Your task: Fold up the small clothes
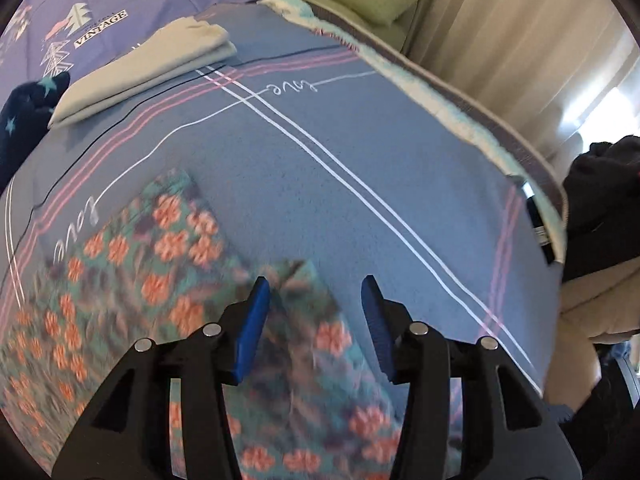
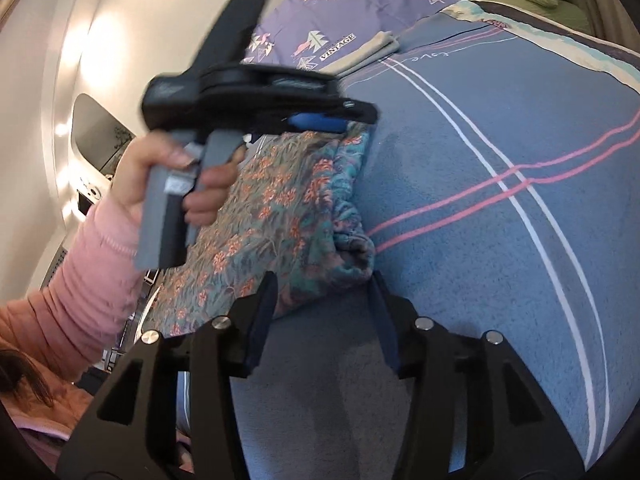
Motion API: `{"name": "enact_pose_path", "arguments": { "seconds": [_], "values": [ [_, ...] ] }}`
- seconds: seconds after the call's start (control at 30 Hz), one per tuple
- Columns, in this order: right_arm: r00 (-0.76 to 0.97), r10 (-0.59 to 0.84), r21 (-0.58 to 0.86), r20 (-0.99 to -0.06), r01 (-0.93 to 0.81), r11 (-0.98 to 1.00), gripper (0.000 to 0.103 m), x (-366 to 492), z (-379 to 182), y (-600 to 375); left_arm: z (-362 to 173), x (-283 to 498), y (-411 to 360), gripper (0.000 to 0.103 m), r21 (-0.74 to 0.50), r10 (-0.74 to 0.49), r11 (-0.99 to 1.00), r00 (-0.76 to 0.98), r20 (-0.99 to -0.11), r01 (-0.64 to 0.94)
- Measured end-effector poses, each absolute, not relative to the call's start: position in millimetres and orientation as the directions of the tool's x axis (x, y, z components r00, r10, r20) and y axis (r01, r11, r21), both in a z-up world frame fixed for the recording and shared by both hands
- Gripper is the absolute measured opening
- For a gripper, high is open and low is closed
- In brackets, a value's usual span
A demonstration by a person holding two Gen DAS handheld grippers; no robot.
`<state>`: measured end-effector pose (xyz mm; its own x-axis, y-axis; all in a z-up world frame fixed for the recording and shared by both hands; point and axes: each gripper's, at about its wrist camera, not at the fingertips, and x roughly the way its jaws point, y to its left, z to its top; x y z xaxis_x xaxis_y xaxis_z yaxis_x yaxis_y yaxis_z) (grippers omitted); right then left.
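1. Left gripper (image 1: 316,316): jaws parted, nothing clamped; hangs directly over the far corner of the floral garment (image 1: 132,280).
2. Right gripper (image 2: 320,316): jaws parted, empty; the garment's gathered near end sits just ahead, left of centre.
3. Floral garment: flat on the blue blanket (image 2: 500,240), long axis running from right gripper towards left; both sit close.
4. Folded grey garment (image 1: 144,68): set aside, well beyond.

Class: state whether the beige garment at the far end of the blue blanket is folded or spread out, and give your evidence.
Folded. The beige garment lies as a compact stack on the blue blanket, with two layered edges showing along its side.
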<state>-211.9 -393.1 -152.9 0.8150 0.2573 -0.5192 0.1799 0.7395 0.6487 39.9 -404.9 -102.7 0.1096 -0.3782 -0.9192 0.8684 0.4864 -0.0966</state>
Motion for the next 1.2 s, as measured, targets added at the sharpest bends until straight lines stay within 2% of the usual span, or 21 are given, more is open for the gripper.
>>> {"name": "enact_pose_path", "arguments": {
  "seconds": [0.03,0.07,0.1,0.17,0.2,0.3,0.4,0.5,0.63,0.73,0.83,0.87,0.93,1.03,1.13,1.2],
  "values": [
    [0.816,0.262,0.655,-0.515,0.177,0.735,0.048,-210,-153,-394,-106,40,-409,0.04,-0.085,-0.361,0.48,0.108,-0.926,0.873],
    [0.818,0.265,0.661,-0.51,0.176,0.729,0.048,-209,-154,-394,-109,39,-414,0.02,-0.036,-0.331,0.475,0.14,-0.933,0.879],
    [0.821,0.267,0.67,-0.505,0.177,0.721,0.047,-209,-155,-395,-112,36,-416,0.007,0.019,-0.318,0.465,0.186,-0.93,0.885],
    [0.823,0.255,0.679,-0.507,0.198,0.707,0.029,-207,-157,-400,-113,33,-415,0.004,0.041,-0.328,0.44,0.203,-0.922,0.897],
    [0.82,0.24,0.675,-0.52,0.222,0.704,0.013,-204,-158,-403,-113,33,-412,0.003,0.043,-0.333,0.437,0.205,-0.92,0.899],
    [0.824,0.233,0.681,-0.517,0.231,0.695,0.008,-204,-158,-402,-107,39,-405,0.002,0.028,-0.352,0.468,0.216,-0.911,0.883],
    [0.836,0.203,0.643,-0.51,0.214,0.735,0.007,-214,-145,-397,-97,43,-395,0.002,0.027,-0.395,0.502,0.258,-0.882,0.864],
    [0.797,0.208,0.64,-0.568,0.268,0.72,0.007,-214,-162,-398,-107,53,-390,0.002,-0.036,-0.414,0.522,0.216,-0.884,0.852],
    [0.808,0.232,0.68,-0.542,0.259,0.686,0.009,-218,-166,-403,-110,51,-392,0.002,-0.047,-0.452,0.52,0.228,-0.862,0.853],
    [0.797,0.236,0.664,-0.556,0.255,0.703,0.011,-216,-164,-403,-100,51,-388,0.002,-0.146,-0.544,0.468,0.154,-0.825,0.872],
    [0.802,0.236,0.667,-0.549,0.25,0.702,0.021,-223,-160,-407,-80,54,-377,0.012,-0.187,-0.607,0.462,0.156,-0.779,0.867],
    [0.806,0.22,0.66,-0.549,0.257,0.706,0.022,-225,-158,-409,-72,57,-371,0.021,-0.194,-0.621,0.474,0.17,-0.765,0.859],
    [0.813,0.196,0.648,-0.548,0.264,0.714,0.024,-227,-154,-411,-60,59,-362,0.024,-0.209,-0.637,0.48,0.175,-0.751,0.852],
    [0.838,0.162,0.645,-0.521,0.262,0.718,0.024,-232,-144,-416,-59,50,-352,0.024,-0.207,-0.628,0.439,0.133,-0.767,0.874],
    [0.867,0.154,0.65,-0.474,0.226,0.726,0.023,-232,-132,-417,-78,31,-347,0.024,-0.149,-0.567,0.393,0.111,-0.816,0.907],
    [0.876,0.197,0.663,-0.44,0.169,0.73,0.022,-226,-129,-412,-105,26,-351,0.023,-0.142,-0.524,0.389,0.092,-0.847,0.91]
  ]
}}
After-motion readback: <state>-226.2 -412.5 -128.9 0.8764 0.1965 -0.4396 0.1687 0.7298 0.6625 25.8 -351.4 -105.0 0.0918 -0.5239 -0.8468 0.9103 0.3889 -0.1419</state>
